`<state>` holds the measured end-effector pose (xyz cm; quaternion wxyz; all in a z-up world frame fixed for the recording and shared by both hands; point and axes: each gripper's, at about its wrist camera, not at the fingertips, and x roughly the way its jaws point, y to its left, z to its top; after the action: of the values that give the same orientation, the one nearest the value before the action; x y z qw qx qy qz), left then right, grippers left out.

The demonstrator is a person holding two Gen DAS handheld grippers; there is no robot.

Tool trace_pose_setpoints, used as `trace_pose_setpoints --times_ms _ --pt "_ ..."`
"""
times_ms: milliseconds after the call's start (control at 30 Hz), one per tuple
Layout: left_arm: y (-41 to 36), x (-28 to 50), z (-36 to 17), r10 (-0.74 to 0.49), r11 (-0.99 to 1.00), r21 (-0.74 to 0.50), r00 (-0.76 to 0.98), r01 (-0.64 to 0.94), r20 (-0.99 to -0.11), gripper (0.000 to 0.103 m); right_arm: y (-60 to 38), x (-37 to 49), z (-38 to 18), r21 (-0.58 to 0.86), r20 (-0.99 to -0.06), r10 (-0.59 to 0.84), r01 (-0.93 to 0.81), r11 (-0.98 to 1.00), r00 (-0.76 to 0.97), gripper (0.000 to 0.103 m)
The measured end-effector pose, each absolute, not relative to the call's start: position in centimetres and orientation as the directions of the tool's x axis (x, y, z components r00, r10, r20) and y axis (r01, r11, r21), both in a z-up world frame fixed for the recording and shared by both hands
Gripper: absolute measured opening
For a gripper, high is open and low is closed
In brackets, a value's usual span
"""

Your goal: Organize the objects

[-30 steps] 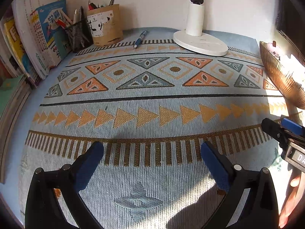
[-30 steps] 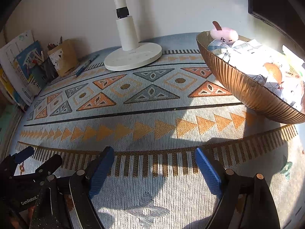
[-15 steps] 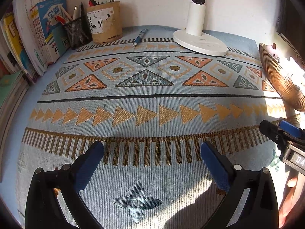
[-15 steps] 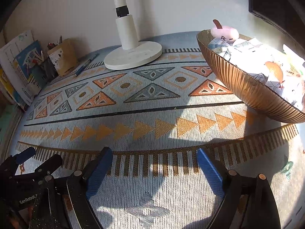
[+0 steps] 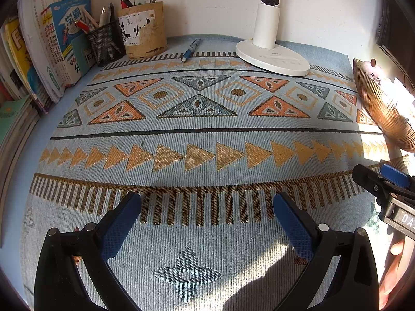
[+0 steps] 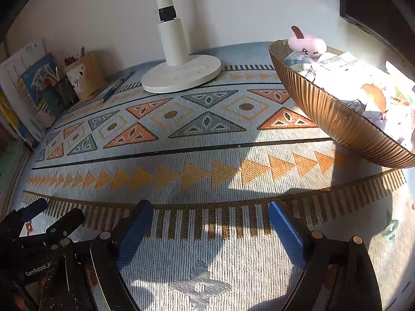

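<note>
Both tools hover low over the near strip of the patterned mat (image 5: 197, 142) that covers the worktop: the left hand-held gripper (image 5: 207, 208) has its two blue-padded fingers spread wide with nothing between them, and the right hand-held gripper (image 6: 208, 216) is spread just as wide and equally empty. In the right wrist view the left tool's body carries the white lettering "GenRobot.A…", cut off by the frame; in the left wrist view the right tool shows only "DA". One blue pen (image 5: 190, 50) lies loose on the far edge of the mat, between the brown paper cup (image 5: 144, 29) and the round base of the single white lamp (image 5: 272, 55). The cup bears a white label with dark characters too small to read, and holds several pens. Just to its left is one black mesh pen holder (image 5: 105, 42), also full. Books (image 5: 62, 41) with Chinese titles lean at the far left. At the far right one ribbed copper bowl (image 6: 334, 111) holds crumpled papers and one pink plush toy (image 6: 307, 44).
</note>
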<state>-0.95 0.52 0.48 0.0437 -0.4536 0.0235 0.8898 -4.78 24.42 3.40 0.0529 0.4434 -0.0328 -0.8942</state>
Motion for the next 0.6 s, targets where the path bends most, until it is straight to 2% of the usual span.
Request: trace_pose_setpoints --times_ms 100,333,433,600 --pt "0.5 -0.9 0.5 0.056 -0.995 0.003 -0.585 -0.099 -0.809 0.102 24.4 -4.8 3.2 0.107 -0.793 -0.127 0.069 -0.992 -0.596 0.096" --pt "0.3 -1.1 0.3 0.053 -0.996 0.002 -0.584 -0.093 -0.810 0.103 24.3 -4.9 3.1 0.096 -0.799 -0.118 0.068 -0.993 -0.590 0.098" --pt "0.3 -1.1 0.3 0.047 -0.997 0.002 -0.586 -0.082 -0.809 0.103 24.1 -5.2 3.0 0.083 -0.808 -0.108 0.071 -0.994 -0.579 0.102" --pt "0.3 -1.2 0.3 0.045 -0.997 0.000 -0.587 -0.077 -0.808 0.103 22.7 -5.5 2.7 -0.010 -0.832 -0.044 0.094 -0.996 -0.553 0.103"
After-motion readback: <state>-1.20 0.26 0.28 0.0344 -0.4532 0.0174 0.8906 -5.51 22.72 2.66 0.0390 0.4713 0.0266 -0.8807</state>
